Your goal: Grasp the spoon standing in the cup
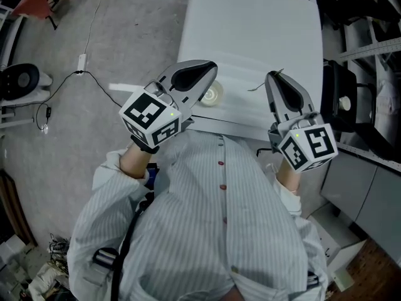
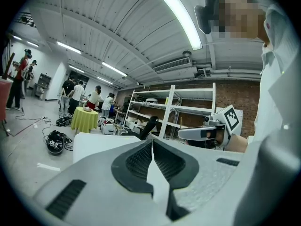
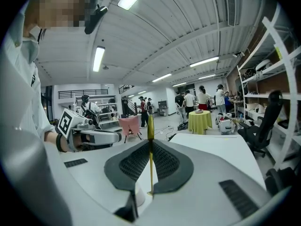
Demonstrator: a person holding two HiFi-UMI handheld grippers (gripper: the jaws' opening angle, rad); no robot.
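A thin olive-yellow spoon [image 3: 150,140] stands upright between the dark ribbed pads [image 3: 171,166] of my right gripper [image 3: 151,147], which is shut on its handle; the bowl sticks out above the jaw tips. In the head view the right gripper [image 1: 274,75] hovers over the near edge of the white table [image 1: 250,30]. A pale round cup [image 1: 212,95] sits on that edge, partly hidden behind my left gripper [image 1: 212,66]. The left gripper [image 2: 151,145] has its pads pressed together with nothing between them. Both grippers are raised and tilted upward.
Metal shelving [image 1: 369,55] and a dark chair [image 1: 335,99] crowd the table's right side. Cables [image 1: 81,74] run over the grey floor at left. Far off stand several people, a table under a yellow-green cloth [image 3: 200,119] and a pink chair [image 3: 129,126].
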